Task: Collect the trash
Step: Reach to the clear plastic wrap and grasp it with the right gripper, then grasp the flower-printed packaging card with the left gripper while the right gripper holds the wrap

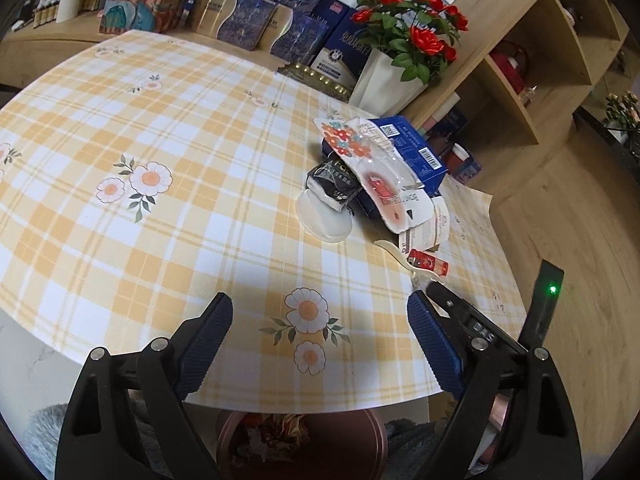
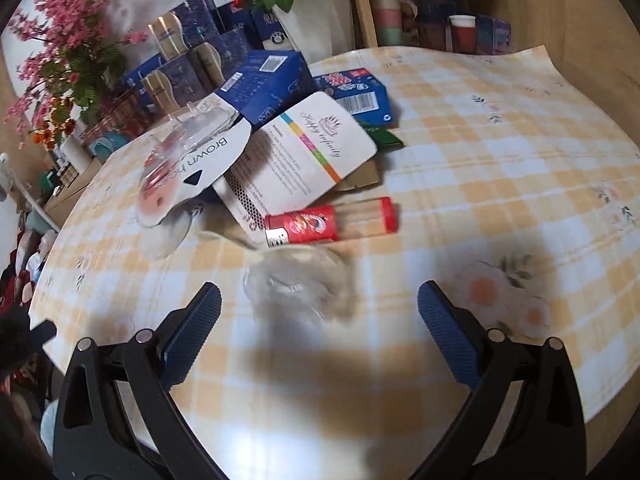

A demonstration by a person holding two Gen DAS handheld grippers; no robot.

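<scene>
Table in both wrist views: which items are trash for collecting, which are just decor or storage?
Trash pile:
- red cylindrical toothpick tube
- crumpled clear plastic wrap
- white printed backing card
- clear plastic blister pack
- opened blue cardboard box
- black foil packet

Not trash:
- red roses in white vase
- navy-and-gold gift boxes
- stacked pastel paper cups
- brown round bin, probably the drop-off

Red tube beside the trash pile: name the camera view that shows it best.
The right wrist view: the red tube lies large and whole ahead of the gripper. In the left wrist view it is small, near the table edge.
</scene>
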